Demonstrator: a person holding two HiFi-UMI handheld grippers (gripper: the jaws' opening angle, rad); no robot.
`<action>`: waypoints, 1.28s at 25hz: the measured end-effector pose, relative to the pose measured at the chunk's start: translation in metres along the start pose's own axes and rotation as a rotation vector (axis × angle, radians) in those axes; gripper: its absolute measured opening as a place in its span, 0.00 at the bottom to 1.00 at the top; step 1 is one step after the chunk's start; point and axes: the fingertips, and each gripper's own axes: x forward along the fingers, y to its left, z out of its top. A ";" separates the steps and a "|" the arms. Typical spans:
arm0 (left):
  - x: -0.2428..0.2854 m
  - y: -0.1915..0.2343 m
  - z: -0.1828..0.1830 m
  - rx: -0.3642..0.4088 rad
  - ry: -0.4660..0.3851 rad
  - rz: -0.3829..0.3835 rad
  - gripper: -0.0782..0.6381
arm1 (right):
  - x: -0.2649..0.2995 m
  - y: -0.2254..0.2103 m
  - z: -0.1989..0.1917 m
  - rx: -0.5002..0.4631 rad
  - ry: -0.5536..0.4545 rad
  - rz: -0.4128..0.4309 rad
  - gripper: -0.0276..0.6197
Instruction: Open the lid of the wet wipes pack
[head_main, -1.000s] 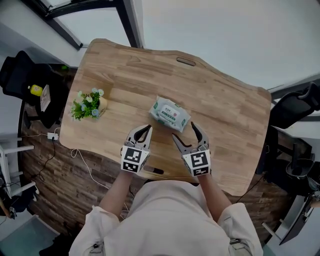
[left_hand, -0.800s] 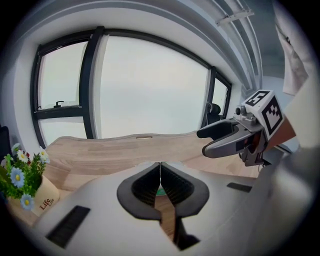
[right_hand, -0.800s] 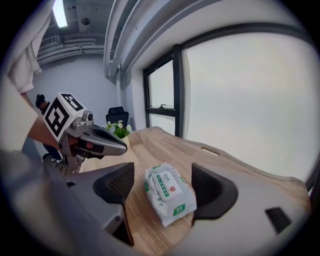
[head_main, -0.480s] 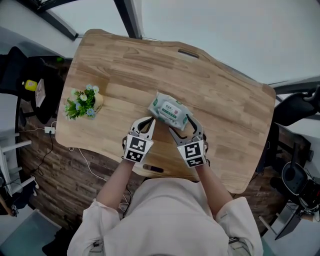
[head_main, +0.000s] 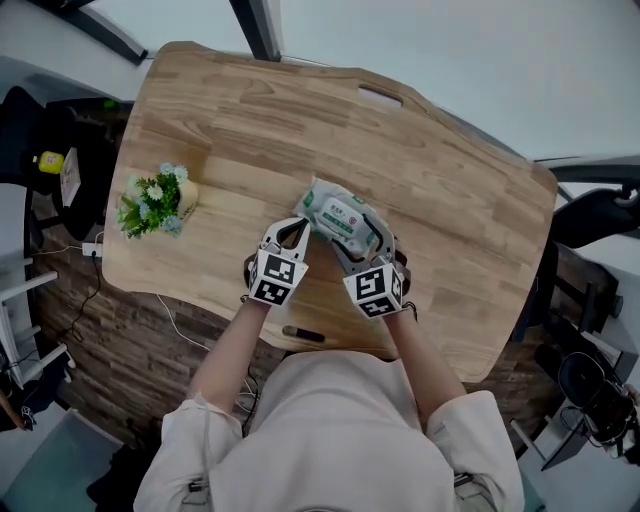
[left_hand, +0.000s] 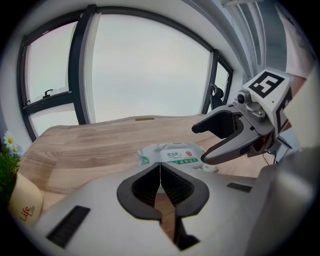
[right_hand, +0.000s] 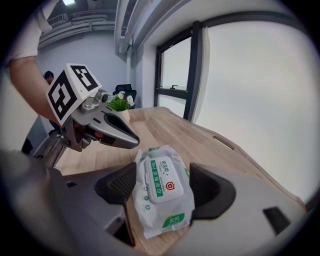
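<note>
White wipes pack (head_main: 330, 213) lies diag., lid (right_hand: 161, 180) up.

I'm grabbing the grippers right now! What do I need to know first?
Left gripper: shut, empty, tips close to the wet wipes pack.
Right gripper: open, one jaw on each side of the pack; the jaws have just been closing a little but are not gripping yet.
The pack lies flat on the wooden table, with its lid facing up and shut.
Done: both grippers are at the pack.
Left: steady the pack, then lift the lid.
</note>
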 end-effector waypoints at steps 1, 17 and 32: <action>0.004 0.002 -0.001 0.000 0.004 0.000 0.14 | 0.004 0.000 -0.001 -0.003 0.009 0.001 0.56; 0.039 0.007 -0.020 0.008 0.052 -0.025 0.14 | 0.045 0.002 -0.016 -0.132 0.096 0.031 0.54; 0.040 0.007 -0.020 -0.012 0.034 -0.016 0.14 | 0.046 0.000 -0.017 -0.124 0.121 0.015 0.54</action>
